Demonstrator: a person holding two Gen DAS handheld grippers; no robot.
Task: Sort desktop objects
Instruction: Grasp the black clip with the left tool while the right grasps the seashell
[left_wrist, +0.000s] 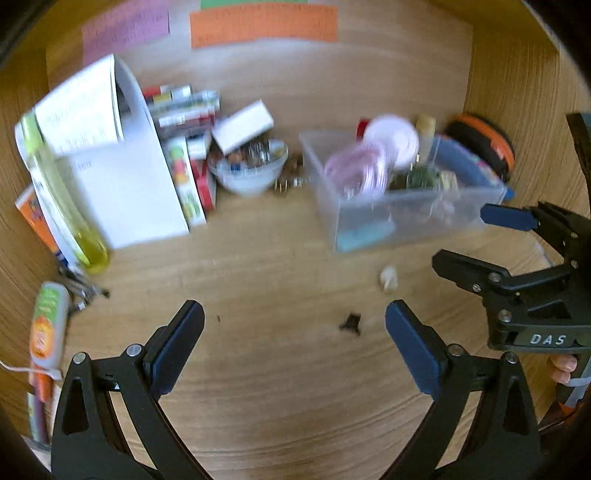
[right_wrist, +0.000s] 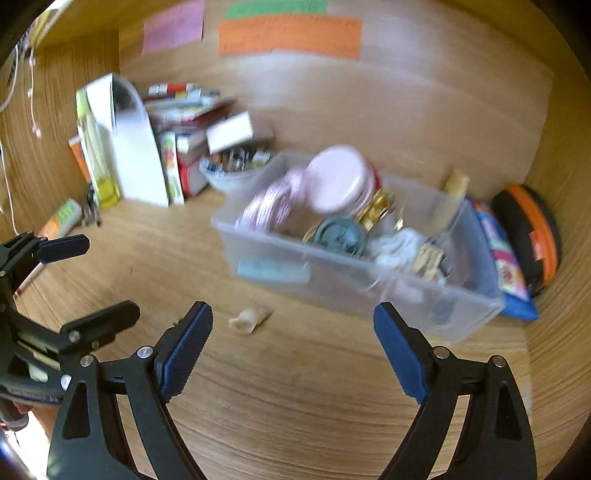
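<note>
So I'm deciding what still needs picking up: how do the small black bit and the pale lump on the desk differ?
The small black bit is dark and angular; the pale lump is cream and rounded. The black bit looks smaller than the lump. The black bit lies between the left tool's open fingers in its view, while the lump lies nearer the clear bin. Both lie loose on the wooden desk, outside any container.

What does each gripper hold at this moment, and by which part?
Nothing is held. The left gripper and the right gripper are both open above the bare desk.
</note>
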